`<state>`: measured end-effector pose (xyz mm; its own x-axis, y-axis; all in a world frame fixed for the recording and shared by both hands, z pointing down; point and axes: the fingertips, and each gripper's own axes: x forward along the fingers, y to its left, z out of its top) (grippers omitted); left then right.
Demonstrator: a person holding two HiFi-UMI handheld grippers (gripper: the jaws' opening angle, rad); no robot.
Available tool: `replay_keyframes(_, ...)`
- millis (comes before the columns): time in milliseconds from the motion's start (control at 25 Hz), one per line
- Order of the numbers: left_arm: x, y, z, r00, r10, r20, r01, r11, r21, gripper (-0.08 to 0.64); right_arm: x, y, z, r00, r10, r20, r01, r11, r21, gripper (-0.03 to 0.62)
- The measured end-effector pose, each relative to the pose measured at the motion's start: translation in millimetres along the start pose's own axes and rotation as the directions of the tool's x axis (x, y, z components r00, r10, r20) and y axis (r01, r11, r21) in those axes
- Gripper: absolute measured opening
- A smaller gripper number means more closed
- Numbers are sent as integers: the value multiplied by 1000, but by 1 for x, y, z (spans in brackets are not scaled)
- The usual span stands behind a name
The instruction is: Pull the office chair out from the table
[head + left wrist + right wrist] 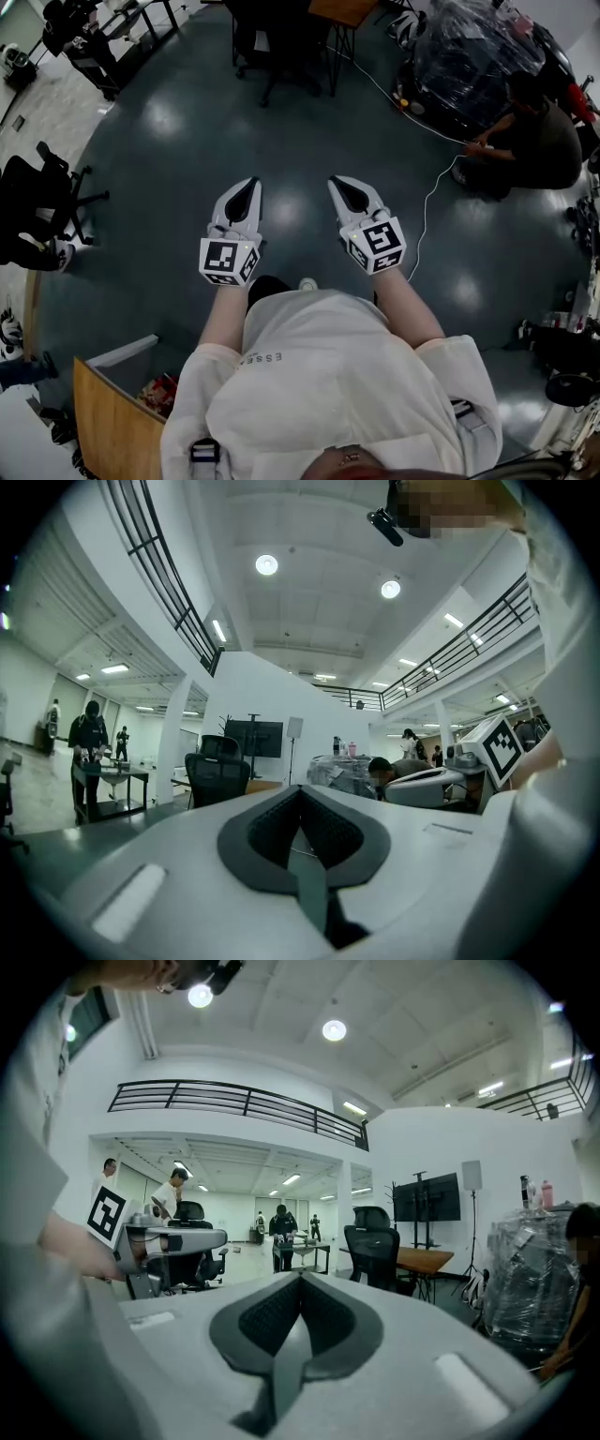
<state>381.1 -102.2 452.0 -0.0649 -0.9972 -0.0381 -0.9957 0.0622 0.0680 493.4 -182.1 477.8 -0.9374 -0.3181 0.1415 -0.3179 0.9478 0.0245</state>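
The black office chair [267, 47] stands far ahead across the floor, tucked against a wooden table [342, 11]. It shows small in the left gripper view as the chair [217, 773] and in the right gripper view as the chair [375, 1246] beside the table [427, 1260]. My left gripper [248, 184] and right gripper [336, 182] are held side by side at waist height, both shut and empty, pointing level toward the chair. The left gripper [300, 791] and right gripper [300, 1277] have their jaws closed together.
A person [530, 131] crouches at the right by a plastic-wrapped bundle [469, 56], with a white cable [427, 202] trailing over the floor. Another black chair [37, 206] stands at the left. A wooden desk [108, 422] sits behind me on the left.
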Motion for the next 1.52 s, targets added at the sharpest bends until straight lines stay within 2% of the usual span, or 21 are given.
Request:
replay_keyframes(240, -1, 12, -6, 1000, 15, -19, -15, 1000, 0, 18, 12, 0, -2, 1000, -13, 28, 13, 1000, 23, -8)
replay_keyframes(520, 29, 35, -16, 998, 35, -45, -35, 999, 0, 18, 42, -26, -15, 1000, -14, -16, 15, 998, 62, -8)
replay_keyframes(720, 66, 90, -20, 998, 34, -50, -35, 999, -17, 18, 107, -43, -11, 1000, -21, -23, 23, 997, 69, -8)
replay_keyframes(880, 113, 150, -10, 999, 24, -33, -24, 999, -25, 18, 177, -67, 5, 999, -38, -21, 40, 997, 65, -8)
replay_keyframes(1080, 180, 233, 13, 1000, -1, -7, 1, 1000, -9, 18, 264, -108, 30, 995, -97, -14, 98, 993, 61, -8)
replay_keyframes(1280, 237, 301, 28, 1000, -17, -19, 18, 1000, 7, 18, 333, -147, 50, 988, -152, -16, 153, 985, 76, -8)
replay_keyframes(1520, 299, 357, 14, 999, -10, -43, 10, 1000, -3, 17, 407, -193, 45, 986, -158, -48, 161, 983, 82, -8)
